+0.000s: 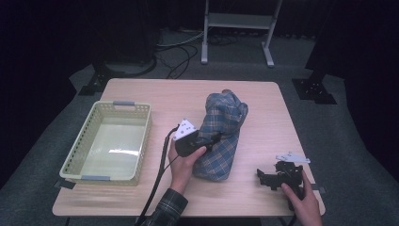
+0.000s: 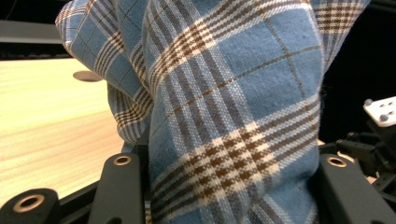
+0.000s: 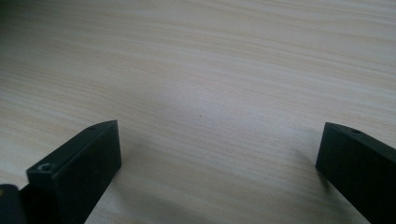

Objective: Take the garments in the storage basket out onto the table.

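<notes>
Your left gripper (image 1: 211,140) grips the blue-and-brown plaid cloth bundle (image 1: 221,134), while your right gripper (image 1: 267,179) rests wide open on the light wooden table (image 1: 263,113).

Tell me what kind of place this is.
Probably a lab or studio set up for recording: a wooden table ringed by dark curtains, cables on the grey carpet, and a metal stand behind it.
</notes>
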### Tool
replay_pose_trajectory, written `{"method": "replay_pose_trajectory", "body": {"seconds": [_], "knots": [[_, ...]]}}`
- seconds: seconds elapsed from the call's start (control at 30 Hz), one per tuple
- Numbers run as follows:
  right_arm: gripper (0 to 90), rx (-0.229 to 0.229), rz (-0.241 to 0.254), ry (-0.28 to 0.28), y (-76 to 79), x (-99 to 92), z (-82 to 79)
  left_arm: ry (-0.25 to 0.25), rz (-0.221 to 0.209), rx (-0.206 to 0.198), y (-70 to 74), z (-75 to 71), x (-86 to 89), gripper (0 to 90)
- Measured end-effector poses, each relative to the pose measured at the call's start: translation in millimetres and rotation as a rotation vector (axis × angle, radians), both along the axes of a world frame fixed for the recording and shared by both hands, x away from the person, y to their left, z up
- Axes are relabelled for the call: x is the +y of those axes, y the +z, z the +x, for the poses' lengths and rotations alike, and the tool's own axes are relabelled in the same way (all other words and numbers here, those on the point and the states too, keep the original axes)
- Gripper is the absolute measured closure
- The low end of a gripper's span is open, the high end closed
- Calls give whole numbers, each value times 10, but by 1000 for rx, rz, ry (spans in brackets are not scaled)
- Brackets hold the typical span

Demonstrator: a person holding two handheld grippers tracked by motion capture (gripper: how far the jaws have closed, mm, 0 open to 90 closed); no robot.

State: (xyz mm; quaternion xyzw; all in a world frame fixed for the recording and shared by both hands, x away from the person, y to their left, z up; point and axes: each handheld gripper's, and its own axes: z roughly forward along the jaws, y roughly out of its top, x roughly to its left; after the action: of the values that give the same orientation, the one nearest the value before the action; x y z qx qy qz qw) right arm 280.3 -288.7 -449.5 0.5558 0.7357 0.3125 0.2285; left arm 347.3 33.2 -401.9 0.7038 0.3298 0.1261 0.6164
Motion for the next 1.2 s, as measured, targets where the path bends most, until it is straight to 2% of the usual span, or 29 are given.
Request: {"method": "replay_pose_trajectory", "body": {"seconds": [0.27, 0.47, 0.7, 0.9, 1.2], "knots": [[0, 0, 0, 0, 0, 0, 0, 2, 48, 41, -53, 29, -55, 478], [0, 0, 1, -1, 0, 1, 0, 0, 90, 88, -73, 75, -95, 472], [0, 1, 2, -2, 1, 2, -1, -6, 164, 131, -64, 129, -163, 467], [0, 1, 0, 0, 0, 0, 0, -12, 193, 169, -85, 151, -193, 461], [0, 0, 1, -1, 0, 1, 0, -21, 276, 226, -41, 224, -292, 460]]}}
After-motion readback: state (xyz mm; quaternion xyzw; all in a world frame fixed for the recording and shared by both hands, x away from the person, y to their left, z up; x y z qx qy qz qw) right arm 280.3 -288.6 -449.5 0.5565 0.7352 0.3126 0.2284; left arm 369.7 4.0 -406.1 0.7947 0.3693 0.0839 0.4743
